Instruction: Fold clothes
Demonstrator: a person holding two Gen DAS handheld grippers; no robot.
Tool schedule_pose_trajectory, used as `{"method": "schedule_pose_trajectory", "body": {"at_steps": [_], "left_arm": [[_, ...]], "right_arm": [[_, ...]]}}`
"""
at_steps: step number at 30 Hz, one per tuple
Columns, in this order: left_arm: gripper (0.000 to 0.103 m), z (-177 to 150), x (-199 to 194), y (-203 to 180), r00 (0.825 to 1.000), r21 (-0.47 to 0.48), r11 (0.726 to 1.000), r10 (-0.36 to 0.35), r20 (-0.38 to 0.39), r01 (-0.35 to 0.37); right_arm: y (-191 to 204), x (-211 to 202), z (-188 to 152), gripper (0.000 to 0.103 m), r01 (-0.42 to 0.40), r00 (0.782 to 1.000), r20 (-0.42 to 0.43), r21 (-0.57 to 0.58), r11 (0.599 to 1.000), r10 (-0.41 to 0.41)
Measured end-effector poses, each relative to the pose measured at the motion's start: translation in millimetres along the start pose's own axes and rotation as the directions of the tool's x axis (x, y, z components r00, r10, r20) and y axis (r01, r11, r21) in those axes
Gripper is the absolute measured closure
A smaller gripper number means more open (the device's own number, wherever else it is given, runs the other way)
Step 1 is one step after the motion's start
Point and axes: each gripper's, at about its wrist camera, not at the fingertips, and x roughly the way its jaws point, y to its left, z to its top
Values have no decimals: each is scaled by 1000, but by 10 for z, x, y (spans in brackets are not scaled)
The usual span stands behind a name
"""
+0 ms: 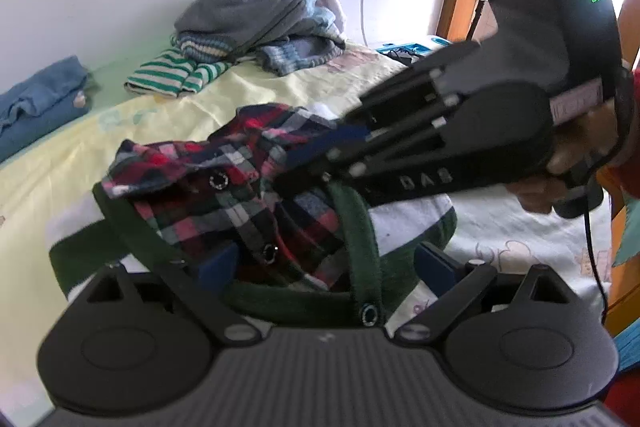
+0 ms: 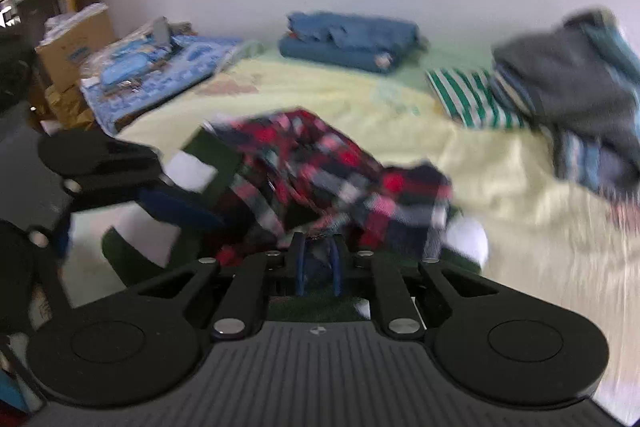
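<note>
The left tool [image 1: 324, 263] stands wide open, its two blue pads far apart on either side of a bunched red, white and navy plaid flannel shirt with dark snap buttons [image 1: 240, 187]. The cloth sags into the gap, and neither pad can be seen pressing on it. The plaid flannel shirt lies on a dark green and white garment [image 1: 360, 227] spread on the pale yellow bed sheet [image 1: 60, 167].

The right tool [image 2: 318, 267] has its blue fingers drawn almost together. In its own blurred view a fold of the plaid flannel shirt [image 2: 320, 171] sits pinched between the tips. From the left view the right tool [image 1: 316, 151] reaches in from the right, held in a person's hand [image 1: 580, 151], its tip buried in the checked cloth.

Farther back on the bed lie a heap of grey and blue knitwear [image 1: 260, 11], a green-and-white striped piece [image 1: 176, 75] and folded blue fabric [image 2: 348, 39].
</note>
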Motion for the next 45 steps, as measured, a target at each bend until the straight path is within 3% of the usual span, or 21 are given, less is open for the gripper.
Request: {"method": "schedule_pose_trajectory", "body": {"at_steps": [2, 4, 11, 19, 22, 27, 32, 35, 38, 44, 45], "left_arm": [[8, 1, -9, -1, 1000, -5, 1000, -3, 9, 3], [8, 2, -15, -7, 1000, -6, 1000, -3, 17, 3], [8, -11, 92, -59, 1000, 38, 999, 16, -3, -16], [6, 54, 106, -131, 1000, 89, 996, 7, 19, -8], [5, 69, 180, -161, 1000, 109, 994, 0, 4, 0], [2, 11, 346, -197, 1000, 109, 994, -9, -23, 12], [3, 5, 254, -238, 1000, 126, 992, 2, -6, -1], [3, 27, 133, -205, 1000, 102, 995, 11, 24, -13], [3, 33, 48, -147, 999, 88, 996, 26, 43, -30], [3, 141, 38, 94, 996, 73, 995, 71, 48, -74], [3, 171, 41, 129, 996, 65, 995, 69, 49, -73]], "right_arm": [[0, 39, 67, 88, 0, 1000, 5, -10, 1000, 0], [-7, 113, 136, 79, 2, 1000, 2, -17, 1000, -2], [-22, 411, 223, 78, 33, 999, -18, -117, 993, -35], [-129, 472, 305, 79, 17, 1000, 14, -22, 1000, -17], [-129, 552, 340, 82, 15, 1000, 20, -35, 999, -14], [-237, 667, 302, 84, 9, 1000, 0, 46, 999, -9], [-377, 438, 317, 81, -66, 997, 43, 154, 986, 60], [-371, 162, 330, 80, -89, 994, 70, 126, 988, 81], [-267, 26, 270, 81, -93, 995, 31, 55, 994, 91], [-147, 143, 118, 85, -68, 997, -45, -36, 997, 67], [-155, 180, 121, 90, -67, 997, -41, -30, 997, 65]]}}
